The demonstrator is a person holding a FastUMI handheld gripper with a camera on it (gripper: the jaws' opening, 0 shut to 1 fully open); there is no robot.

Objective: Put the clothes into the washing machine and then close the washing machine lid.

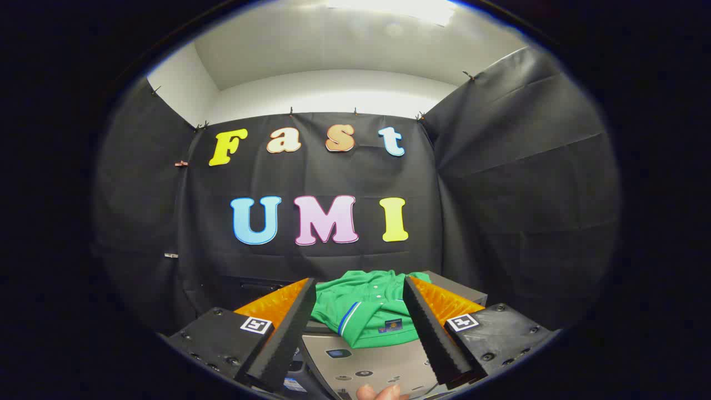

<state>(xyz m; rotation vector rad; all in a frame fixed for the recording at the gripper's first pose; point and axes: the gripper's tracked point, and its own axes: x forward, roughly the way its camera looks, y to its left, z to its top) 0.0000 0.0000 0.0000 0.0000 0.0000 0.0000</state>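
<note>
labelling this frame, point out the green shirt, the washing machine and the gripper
green shirt (pixel 369 311): gripper view, on its folded body, between the open fingers
washing machine (pixel 383 364): gripper view, on its grey top panel
gripper (pixel 360 289): gripper view, midway between its fingertips

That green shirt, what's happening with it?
A person is holding a gripper up to a green shirt that lies on top of the washing machine. The fingers are open, with the shirt just ahead and between them, not gripped yet. A fingertip shows below. The shirt isn't in the machine yet.
</note>
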